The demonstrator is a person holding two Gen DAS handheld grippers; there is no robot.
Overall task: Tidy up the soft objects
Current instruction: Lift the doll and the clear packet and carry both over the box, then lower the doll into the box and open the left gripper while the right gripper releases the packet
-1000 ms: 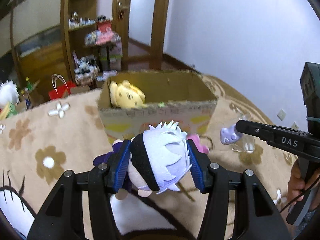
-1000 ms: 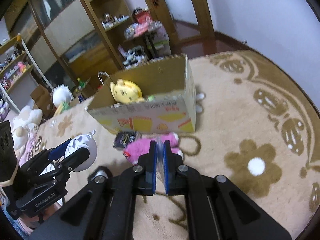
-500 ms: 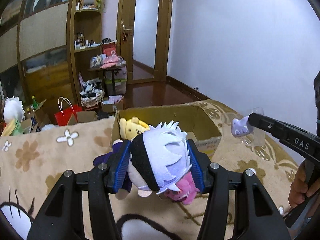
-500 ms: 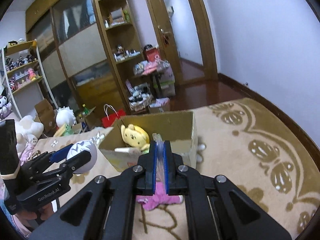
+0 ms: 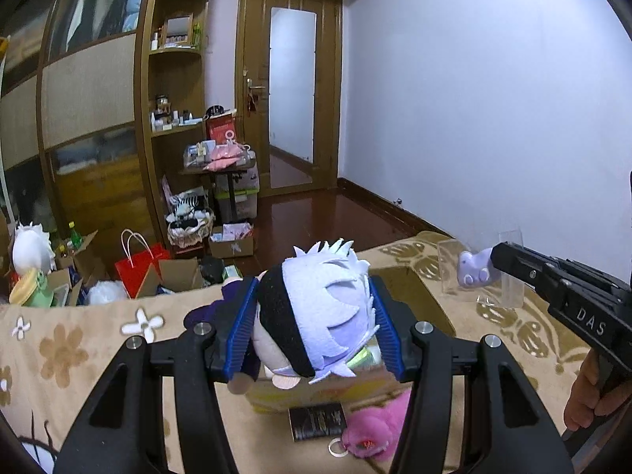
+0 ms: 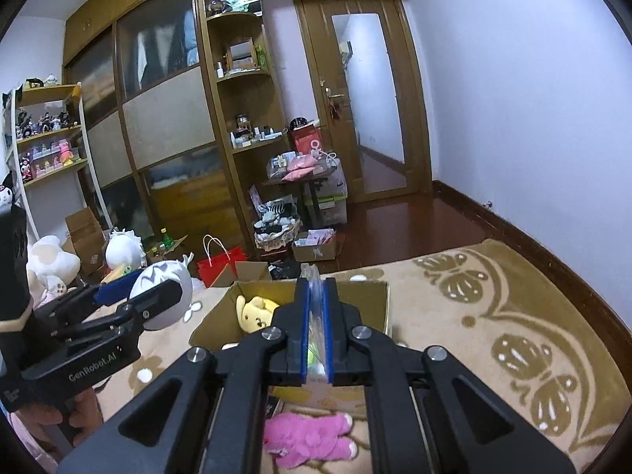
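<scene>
1. Plush doll with spiky white felt hair and a black blindfold band (image 5: 316,312) sits squeezed between the blue pads of the left tool (image 5: 312,331), held in the air above the near edge of the open brown cardboard box (image 6: 367,296); the doll's head tilts to the left.
2. Right tool (image 6: 316,339) has its blue pads drawn close together on a thin clear plastic packet (image 6: 314,276) that sticks up between them. In the left wrist view, a small lilac plush charm (image 5: 474,270) in clear wrapping hangs at the tip of that same tool, above the carpet.
3. Inside the cardboard box lies a yellow plush dog (image 6: 254,312), towards its left side.
4. On the beige floral carpet (image 6: 493,316) in front of the box lies a fluffy pink plush toy (image 6: 308,434), just beside the box's front wall. A small dark booklet (image 5: 316,420) lies to its left, touching or nearly touching the box.
5. Beyond the carpet's far edge stand a red paper bag with white handles (image 6: 219,260) and several smaller open cartons.
6. A round white plush (image 6: 122,251) sits further left on the floor, near the wooden wall cabinet (image 6: 170,118).
7. A bare hand (image 5: 592,399) grips the right tool's handle at the right edge of the left wrist view.
</scene>
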